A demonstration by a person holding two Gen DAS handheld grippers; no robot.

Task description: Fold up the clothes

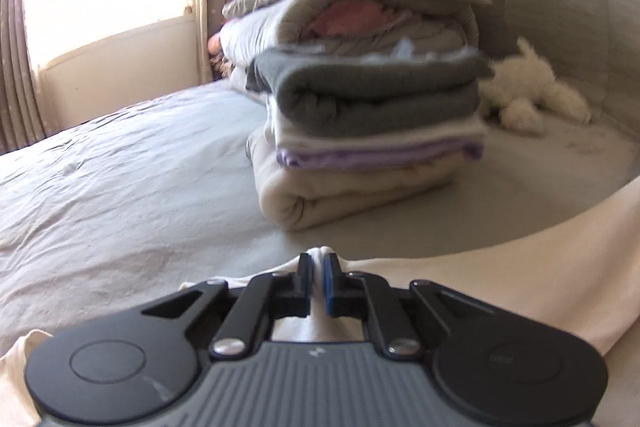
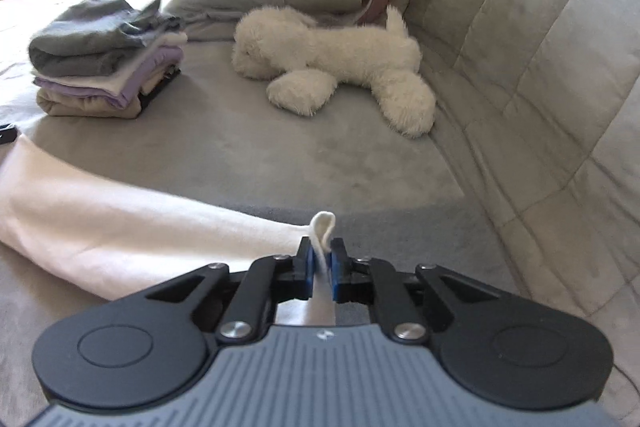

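A stack of folded clothes [image 2: 106, 63] already sits on the bed [image 2: 256, 155] — but the cream garment [image 2: 120, 227] lies unfolded in front, its edge pinched by the left gripper [image 1: 318, 277] and the right gripper [image 2: 322, 269], so its fold looks barely begun.

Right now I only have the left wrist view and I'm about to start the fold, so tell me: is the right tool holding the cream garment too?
Observer: Yes, the right tool is shut on a corner of the cream garment, with a small loop of cloth poking up past its tips.
Operator: Is the stuffed toy in the way on that side?
Observer: No, the white stuffed toy lies apart from the garment, with bare bed cover between them.
Operator: What's under the folded pile?
Observer: Something black shows at the near bottom corner of the folded pile.
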